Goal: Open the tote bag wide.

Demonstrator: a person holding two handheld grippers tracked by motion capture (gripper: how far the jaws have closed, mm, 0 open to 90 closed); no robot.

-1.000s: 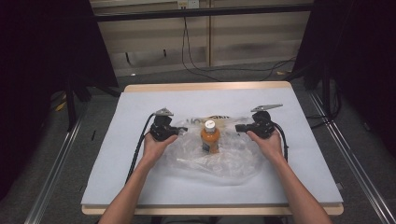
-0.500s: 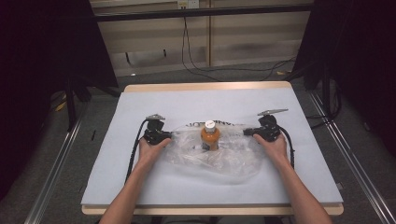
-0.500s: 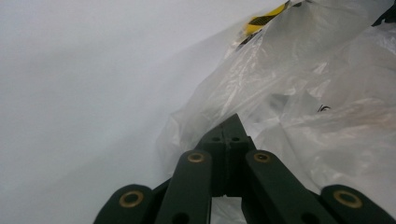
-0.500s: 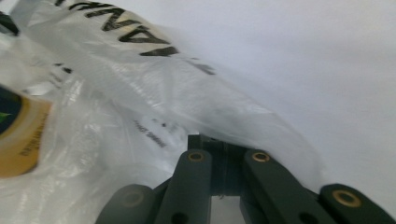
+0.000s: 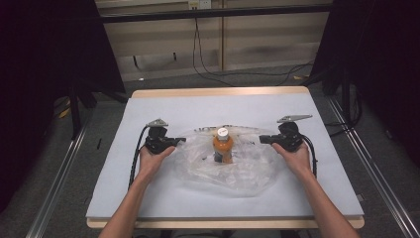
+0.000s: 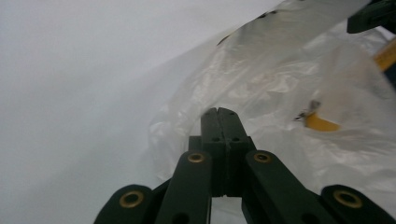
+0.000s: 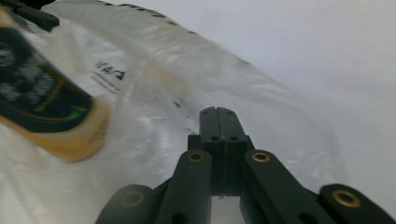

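Item: clear plastic bag, crumpled, lying at the middle of the pale surface, with an orange bottle standing upright inside it, white cap up.

Left tool: jaws pressed together. In the left gripper view its tips sit against the bag film; whether a fold of film is pinched between them cannot be told. It sits at the bag's left edge.

Right tool: jaws likewise together, tips at the bag's right edge, film lying around them; a pinch on the film cannot be confirmed. The bottle's dark label shows close by at the left of the right gripper view.

Change noted: compared with a second ago, both hands have moved outward, away from the bottle, and the bag now spreads wider and flatter across the surface. The bottle has kept its place and stays upright.

Assessment: the outward pull appears to be stretching the bag's mouth or walls apart around the bottle, probably to open it or free the bottle. If the film slips from either tool, the spread is likely lost; the bottle could tip if the film drags on its base.
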